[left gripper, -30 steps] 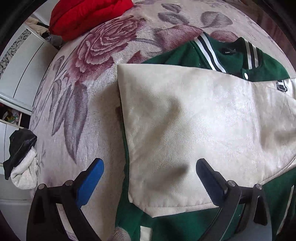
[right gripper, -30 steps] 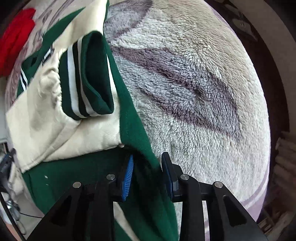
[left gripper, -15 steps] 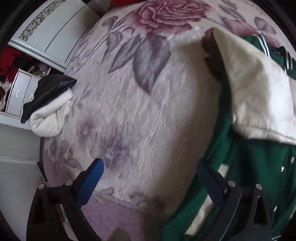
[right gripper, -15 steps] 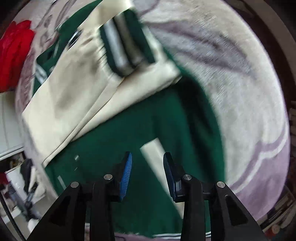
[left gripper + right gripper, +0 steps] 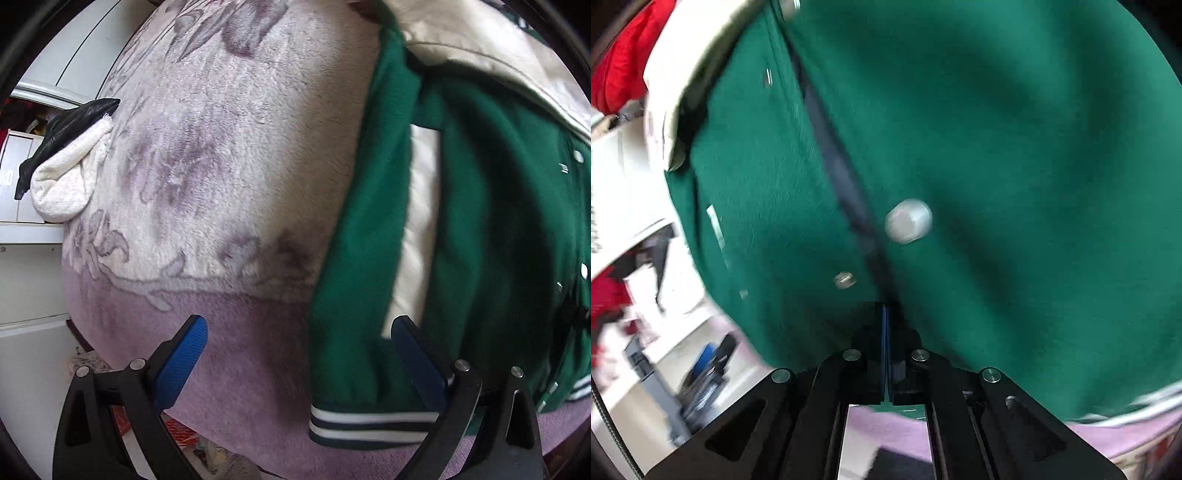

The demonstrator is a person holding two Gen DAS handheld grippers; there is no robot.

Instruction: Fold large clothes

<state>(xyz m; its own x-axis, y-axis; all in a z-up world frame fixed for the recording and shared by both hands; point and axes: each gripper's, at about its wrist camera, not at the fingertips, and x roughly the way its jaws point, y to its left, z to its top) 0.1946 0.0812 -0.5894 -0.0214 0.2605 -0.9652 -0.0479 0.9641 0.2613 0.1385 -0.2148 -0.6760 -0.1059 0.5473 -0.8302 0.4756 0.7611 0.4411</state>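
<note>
A green varsity jacket (image 5: 480, 221) with cream sleeves (image 5: 480, 48) lies on a flowered blanket (image 5: 221, 147). Its striped hem band (image 5: 369, 424) reaches the bed's near edge. My left gripper (image 5: 298, 325) hangs open over the hem's left corner, one finger above the blanket and the other above the green cloth, holding nothing. In the blurred right wrist view the jacket (image 5: 997, 147) fills the frame, with a silver snap (image 5: 908, 221) beside the dark front opening. My right gripper (image 5: 885, 317) is shut, pads together, its tips at that opening. I cannot tell whether cloth is pinched.
A white fleece and black garment (image 5: 62, 166) hangs off the bed's left side, in front of white cabinets (image 5: 74, 55). A red garment (image 5: 617, 62) lies at the far end. The floor beside the bed (image 5: 665, 369) holds clutter.
The left gripper slid from the folded cream sleeve down to the hem corner at the bed's edge, staying open. The right gripper's jaws closed and it swept in close over the jacket's front.
</note>
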